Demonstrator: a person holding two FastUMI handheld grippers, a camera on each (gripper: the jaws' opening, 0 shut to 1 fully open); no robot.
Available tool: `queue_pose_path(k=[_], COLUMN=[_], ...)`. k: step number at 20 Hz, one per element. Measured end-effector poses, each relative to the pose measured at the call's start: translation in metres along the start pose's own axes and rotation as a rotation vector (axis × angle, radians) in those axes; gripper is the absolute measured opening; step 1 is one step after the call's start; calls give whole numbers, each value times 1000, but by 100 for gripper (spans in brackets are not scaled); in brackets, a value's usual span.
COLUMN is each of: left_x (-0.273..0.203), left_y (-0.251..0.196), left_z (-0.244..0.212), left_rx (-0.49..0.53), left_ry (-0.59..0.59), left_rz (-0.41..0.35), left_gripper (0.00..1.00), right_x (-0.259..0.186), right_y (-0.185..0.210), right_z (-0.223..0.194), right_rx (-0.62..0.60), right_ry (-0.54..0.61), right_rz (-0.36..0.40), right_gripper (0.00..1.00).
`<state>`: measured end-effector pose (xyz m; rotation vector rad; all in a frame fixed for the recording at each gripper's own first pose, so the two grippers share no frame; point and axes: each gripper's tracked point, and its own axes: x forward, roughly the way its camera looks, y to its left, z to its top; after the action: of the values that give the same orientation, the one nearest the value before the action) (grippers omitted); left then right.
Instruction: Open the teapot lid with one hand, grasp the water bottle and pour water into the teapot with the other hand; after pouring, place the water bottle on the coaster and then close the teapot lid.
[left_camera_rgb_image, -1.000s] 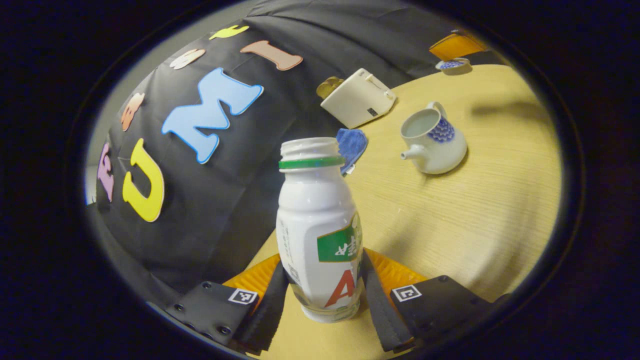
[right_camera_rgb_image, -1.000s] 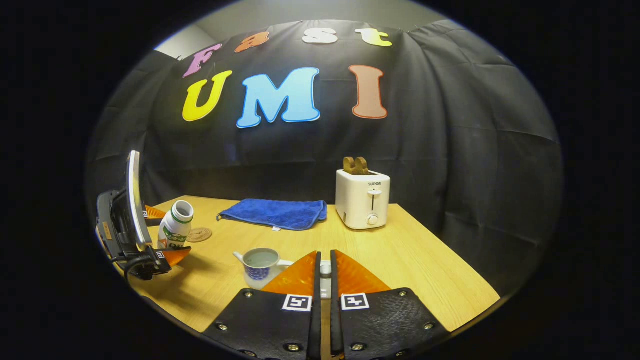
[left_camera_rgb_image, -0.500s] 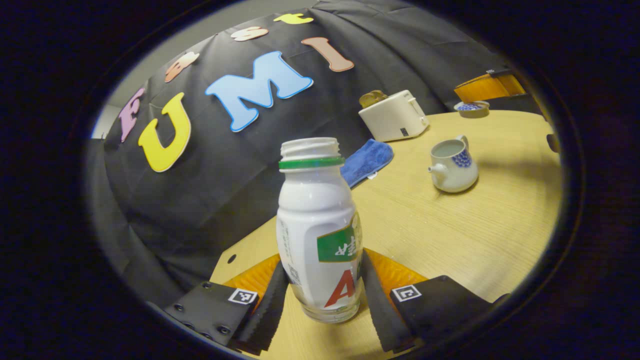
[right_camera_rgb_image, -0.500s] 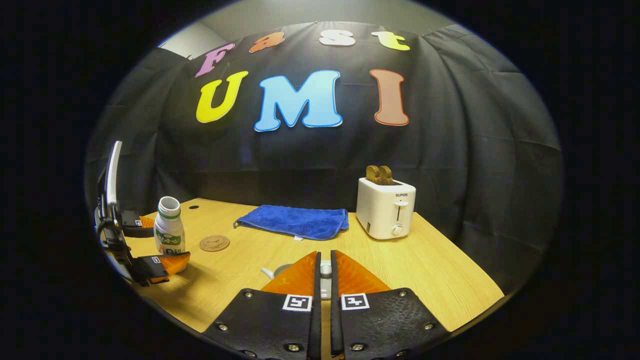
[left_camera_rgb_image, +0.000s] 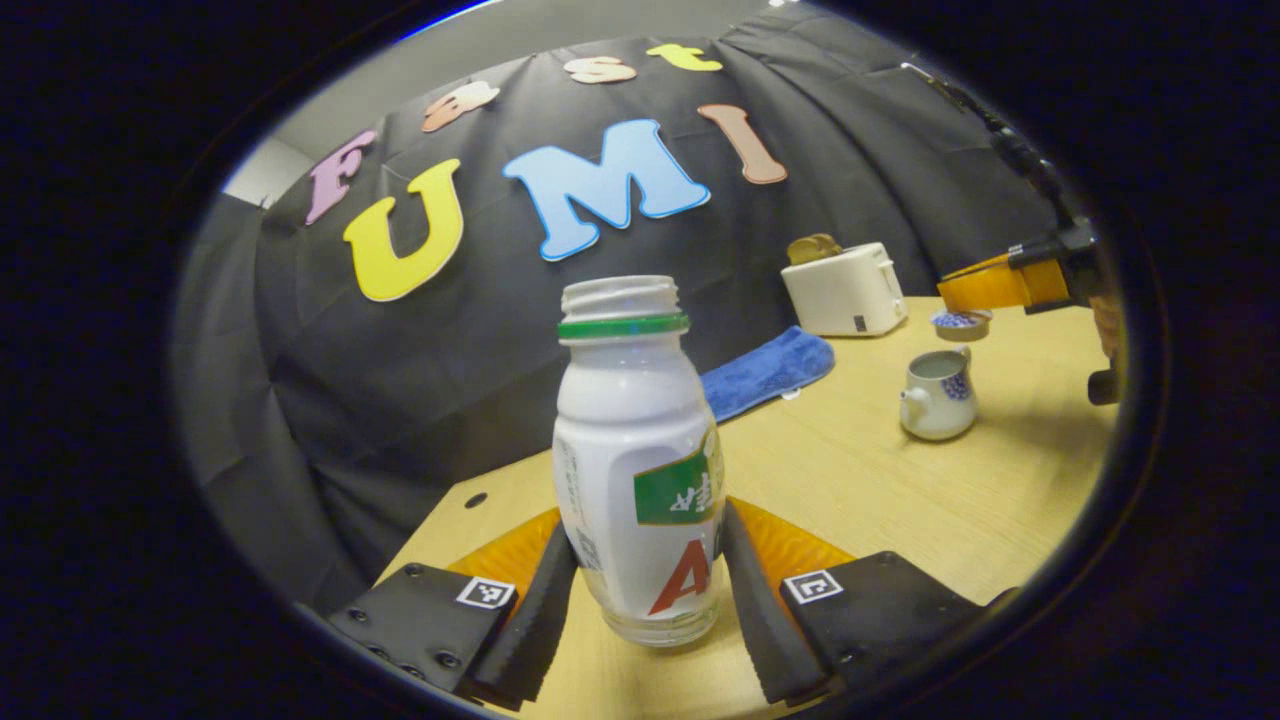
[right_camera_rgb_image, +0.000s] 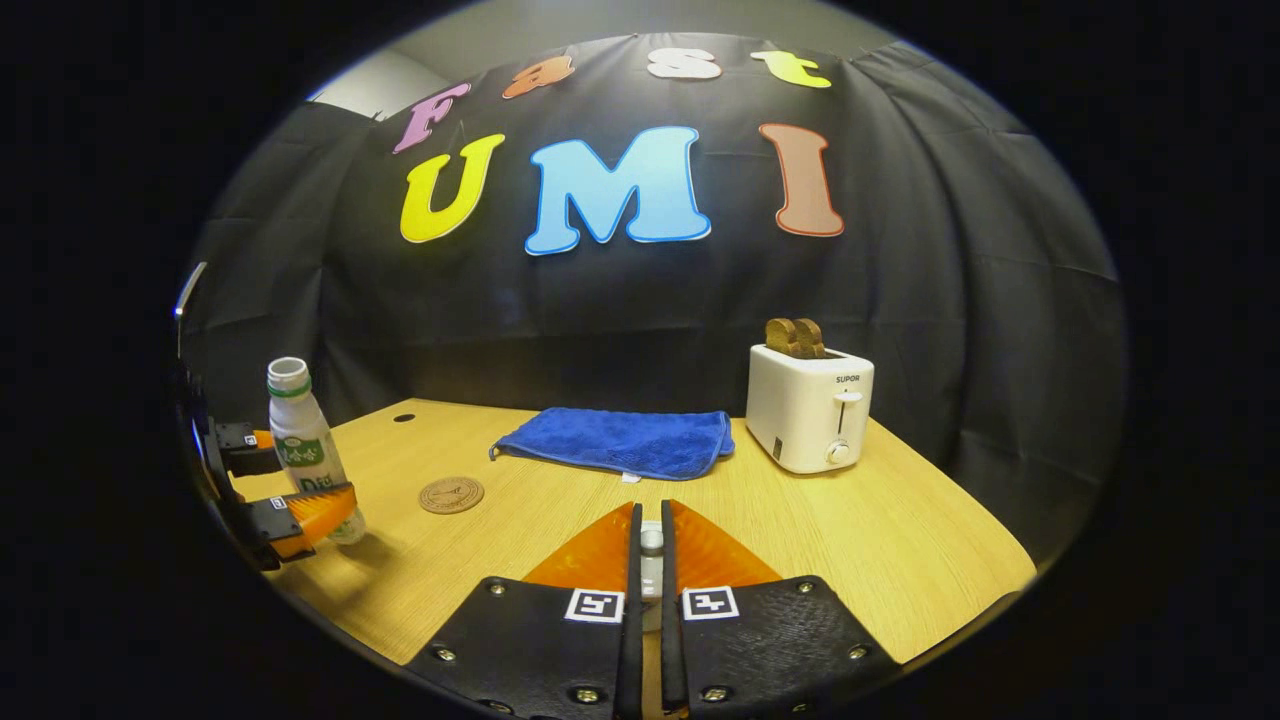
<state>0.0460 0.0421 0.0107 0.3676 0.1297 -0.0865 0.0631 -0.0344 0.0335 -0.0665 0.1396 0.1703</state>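
A white water bottle (left_camera_rgb_image: 640, 460) with a green neck ring and no cap stands nearly upright between the fingers of my left gripper (left_camera_rgb_image: 648, 540), which is shut on its lower body. In the right gripper view the same bottle (right_camera_rgb_image: 300, 450) and left gripper (right_camera_rgb_image: 285, 475) sit low over the table's left part, left of the round coaster (right_camera_rgb_image: 451, 494). The white-and-blue teapot (left_camera_rgb_image: 938, 392) stands open on the table. Above it my right gripper (left_camera_rgb_image: 995, 283) holds the lid (left_camera_rgb_image: 960, 321). My right gripper (right_camera_rgb_image: 650, 512) is shut on the lid's knob (right_camera_rgb_image: 651, 540).
A blue cloth (right_camera_rgb_image: 620, 442) lies at the back of the wooden table (right_camera_rgb_image: 880, 540), with a white toaster (right_camera_rgb_image: 808, 405) holding bread to its right. The booth's black cloth wall closes off the back. A small hole (right_camera_rgb_image: 403, 418) marks the table's far left corner.
My left gripper has swung the bottle upright and drawn it left, away from the teapot, towards the coaster. The right gripper with the lid has shifted, and the teapot has left its view.
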Motion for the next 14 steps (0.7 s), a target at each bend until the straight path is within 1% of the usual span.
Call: queue_pose_path(k=[3, 12, 13, 14], left_x=[0, 4, 5, 6], left_y=[11, 32, 32, 32], left_z=[0, 10, 11, 11], left_rx=[-35, -88, -93, -97], left_ry=[-12, -55, -57, -60], left_rz=[12, 40, 41, 39], left_gripper=[83, 82, 89, 89], right_x=[8, 28, 30, 29], right_y=[3, 1, 1, 1], right_z=[-4, -18, -20, -19], right_rx=[-5, -9, -8, -7], right_ry=[8, 37, 40, 33], right_rz=[-2, -14, -11, -12], right_gripper=[7, 7, 7, 7])
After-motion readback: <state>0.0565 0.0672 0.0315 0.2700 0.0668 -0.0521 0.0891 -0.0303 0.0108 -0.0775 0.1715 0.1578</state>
